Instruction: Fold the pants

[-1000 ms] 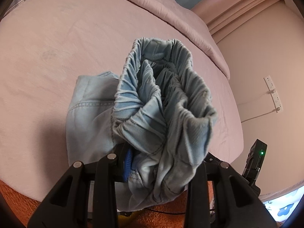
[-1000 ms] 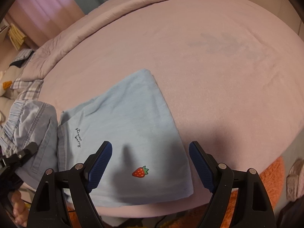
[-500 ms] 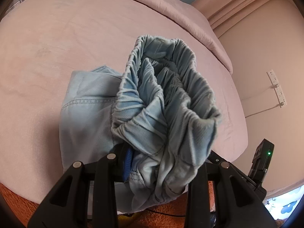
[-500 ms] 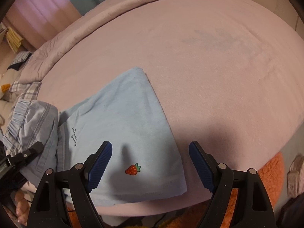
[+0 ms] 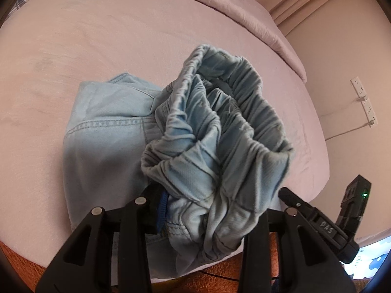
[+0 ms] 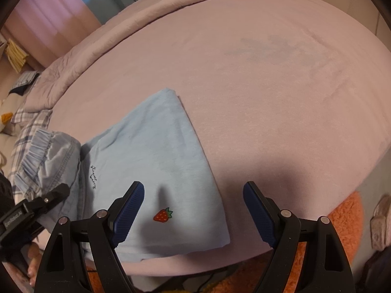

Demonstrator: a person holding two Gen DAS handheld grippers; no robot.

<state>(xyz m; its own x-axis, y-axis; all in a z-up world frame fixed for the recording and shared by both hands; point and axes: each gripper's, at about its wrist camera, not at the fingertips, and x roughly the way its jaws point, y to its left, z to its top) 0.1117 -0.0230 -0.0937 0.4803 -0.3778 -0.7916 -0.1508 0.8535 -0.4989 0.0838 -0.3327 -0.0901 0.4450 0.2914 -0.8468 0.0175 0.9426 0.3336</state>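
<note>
Item 1. Left gripper (image 5: 210,217), black two-finger clamp with blue ribbed pads, at the near edge of the bed: its jaws have just been opening a little, yet the bunched cloth still fills the gap and the pads press on it (one blue pad shows at the left of the bundle; the other is hidden by cloth).

Item 2. Light blue denim pants with gathered elastic waistband (image 5: 210,131): waistband lifted and crumpled between the left fingers, the rest lying flat on the bed near its front edge, stitched seam uppermost.

Item 3. Right gripper (image 6: 193,210), same make: jaws wide apart, nothing between the pads, hovering over the near edge of the bed.

Item 4. Folded pale blue garment with a small red strawberry motif (image 6: 156,166): flat on the bed at its front edge, just beside the pants (dark script lettering near its left side, unreadable).

Item 5. Pink bed cover (image 6: 268,97): carries all cloth items; a rolled pink duvet (image 6: 151,19) lies along the far edge.

Item 6. Orange shaggy rug (image 6: 342,219): on the floor below the bed's near edge.
</note>
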